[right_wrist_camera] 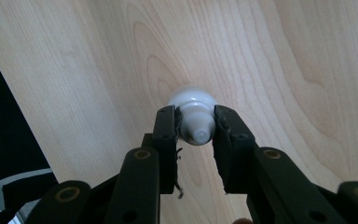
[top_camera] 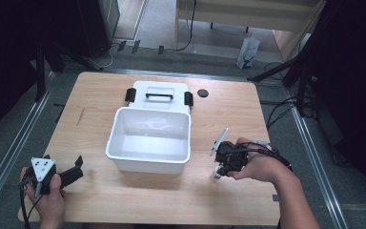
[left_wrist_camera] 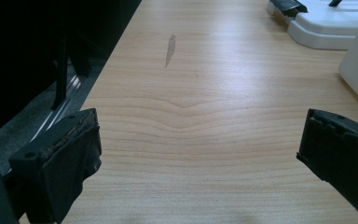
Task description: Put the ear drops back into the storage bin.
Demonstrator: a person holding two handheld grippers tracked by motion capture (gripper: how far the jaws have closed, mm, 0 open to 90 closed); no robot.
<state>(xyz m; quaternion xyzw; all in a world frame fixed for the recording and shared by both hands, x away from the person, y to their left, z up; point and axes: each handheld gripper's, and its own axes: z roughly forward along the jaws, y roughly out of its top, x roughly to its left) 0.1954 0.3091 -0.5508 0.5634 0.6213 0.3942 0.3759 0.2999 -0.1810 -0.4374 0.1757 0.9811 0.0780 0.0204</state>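
White small bottle [right_wrist_camera: 194,116] clamped in right gripper [right_wrist_camera: 195,128] on table [top_camera: 124,200], left gripper [left_wrist_camera: 196,149] jaws apart idle; next likely lift into white bin [top_camera: 148,138].

High view looks down over my desk [top_camera: 100,95]; both gripper views ride close above it, sharing its wood.

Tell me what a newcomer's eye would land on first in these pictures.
First, the open white box at the middle of the wooden table, with its lid lying flat just behind it. Next, the right gripper near the table's right side, shut on a small white bottle at its cap. The left gripper sits open at the near left corner, holding nothing.
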